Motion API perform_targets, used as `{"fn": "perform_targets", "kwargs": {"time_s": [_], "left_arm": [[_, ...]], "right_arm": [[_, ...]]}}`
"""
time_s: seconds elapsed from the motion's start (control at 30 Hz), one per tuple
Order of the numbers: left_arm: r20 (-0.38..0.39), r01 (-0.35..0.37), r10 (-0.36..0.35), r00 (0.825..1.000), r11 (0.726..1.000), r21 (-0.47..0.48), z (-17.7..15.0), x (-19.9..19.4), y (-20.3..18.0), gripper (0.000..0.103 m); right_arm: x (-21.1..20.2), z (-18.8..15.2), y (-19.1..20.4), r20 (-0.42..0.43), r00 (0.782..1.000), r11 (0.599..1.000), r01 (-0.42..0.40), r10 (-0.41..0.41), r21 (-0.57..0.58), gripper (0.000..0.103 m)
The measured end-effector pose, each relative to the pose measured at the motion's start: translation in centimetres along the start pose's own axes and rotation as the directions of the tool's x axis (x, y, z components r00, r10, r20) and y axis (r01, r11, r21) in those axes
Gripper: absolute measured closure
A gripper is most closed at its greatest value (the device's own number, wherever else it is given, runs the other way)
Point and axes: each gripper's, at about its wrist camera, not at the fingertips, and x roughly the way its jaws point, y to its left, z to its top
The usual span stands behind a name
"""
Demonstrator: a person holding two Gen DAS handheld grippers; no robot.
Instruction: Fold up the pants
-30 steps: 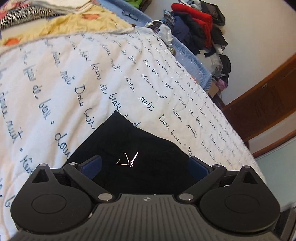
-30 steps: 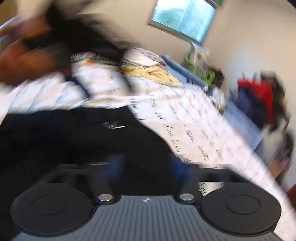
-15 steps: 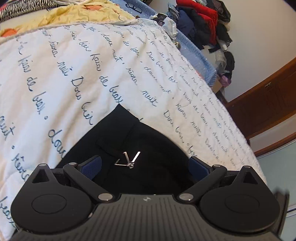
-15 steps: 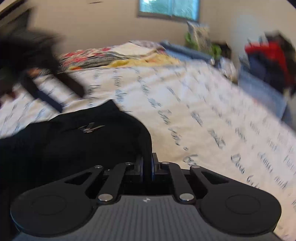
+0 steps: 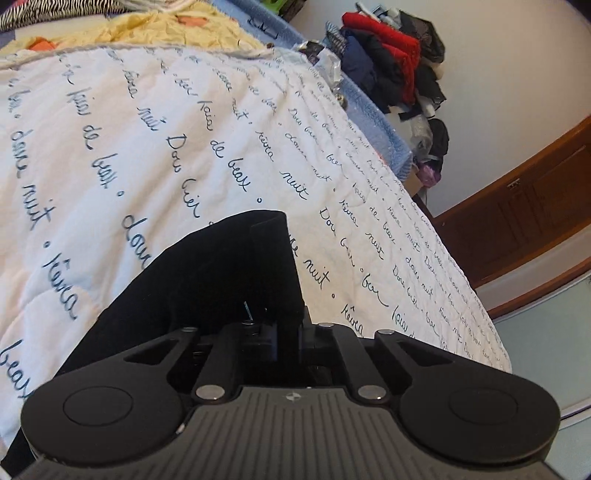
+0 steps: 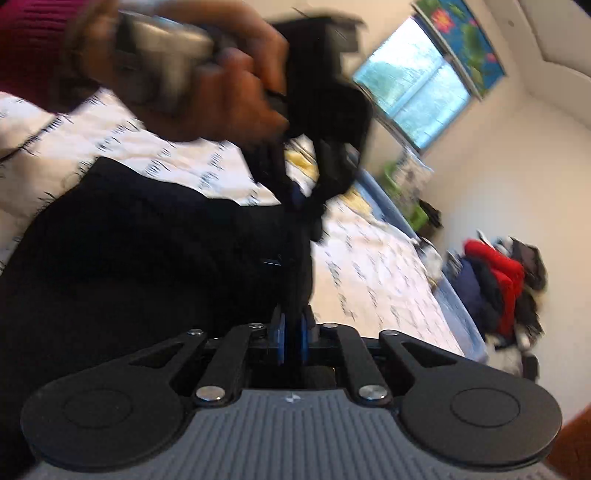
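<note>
The black pants (image 5: 221, 280) lie on a white bedspread with blue handwriting (image 5: 147, 129). My left gripper (image 5: 288, 328) is shut on an edge of the pants, which rise as a fold in front of it. My right gripper (image 6: 291, 332) is shut on the pants (image 6: 147, 258) too, its blue pads pressed on the cloth. In the blurred right wrist view the left gripper (image 6: 303, 206), held in a hand, pinches the same edge farther along, lifted above the bed.
A heap of red, navy and black clothes (image 5: 391, 70) stands past the bed's far side. A yellow blanket (image 5: 147, 33) lies at the bed's head. A wooden door (image 5: 524, 210) is at the right. A window (image 6: 417, 96) is in the far wall.
My left gripper has closed from open onto the pants' edge and lifted it. My right gripper, shut half a second ago, has swung with the cloth.
</note>
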Motion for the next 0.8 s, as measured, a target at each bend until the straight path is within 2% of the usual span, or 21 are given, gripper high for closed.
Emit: {"fn": "perform_targets", "kwargs": {"time_s": [0.03,0.1,0.13,0.17,0.2,0.27,0.33,0.4,0.5,0.53,0.57,0.63,0.8], "left_arm": [[0.010,0.009,-0.009,1.000,1.000,0.008,-0.5,-0.6,0.1,0.092],[0.023,0.027,-0.028,0.999,0.999,0.024,-1.2,-1.5,0.3,0.092],[0.028,0.033,-0.034,0.999,0.999,0.030,-1.5,-2.0,0.5,0.092],[0.030,0.039,-0.040,0.999,0.999,0.030,-1.7,-2.3,0.6,0.092],[0.029,0.049,-0.050,0.998,0.998,0.028,-1.9,-2.6,0.8,0.092],[0.027,0.058,-0.059,0.998,0.998,0.030,-2.3,-3.0,1.1,0.092],[0.031,0.050,-0.052,0.998,0.998,0.041,-2.6,-3.2,1.3,0.092],[0.028,0.036,-0.038,0.999,0.998,0.054,-3.0,-3.1,1.4,0.092],[0.011,0.020,-0.020,1.000,0.999,0.050,-3.2,-2.7,1.8,0.092],[0.009,0.012,-0.013,1.000,0.998,0.054,-3.2,-2.4,2.0,0.092],[0.009,0.004,-0.004,1.000,0.998,0.059,-3.3,-2.4,2.1,0.092],[0.011,-0.005,0.004,1.000,0.998,0.070,-3.4,-2.4,2.4,0.092],[0.011,0.003,-0.004,1.000,0.994,0.106,-3.8,-4.0,2.9,0.092]], "right_arm": [[0.0,-0.2,0.1,-0.016,0.999,0.999,0.036,-0.036,-0.005,0.088],[-0.4,-1.0,0.3,-0.061,0.992,0.994,0.108,-0.110,-0.032,0.067],[-0.6,-1.8,0.1,-0.081,0.986,0.988,0.146,-0.149,-0.045,0.045],[-1.0,-2.6,-0.2,-0.098,0.978,0.983,0.178,-0.182,-0.051,0.038],[-1.3,-3.5,-0.7,-0.126,0.971,0.979,0.197,-0.201,-0.045,0.039],[-2.1,-5.3,-2.1,-0.195,0.948,0.966,0.257,-0.252,-0.001,0.039],[-2.6,-7.5,-4.1,-0.265,0.913,0.942,0.334,-0.311,0.043,0.040],[-2.7,-9.7,-5.8,-0.333,0.873,0.917,0.396,-0.356,0.058,0.047],[-1.9,-12.5,-7.5,-0.424,0.830,0.903,0.426,-0.363,0.061,0.071],[-1.5,-13.2,-7.7,-0.450,0.820,0.906,0.420,-0.353,0.055,0.086],[-1.3,-13.6,-7.8,-0.468,0.815,0.910,0.411,-0.341,0.052,0.095],[-2.0,-13.5,-7.4,-0.467,0.822,0.916,0.397,-0.325,0.062,0.098],[-6.1,-11.0,-4.7,-0.432,0.839,0.920,0.390,-0.332,0.051,0.099]]}}
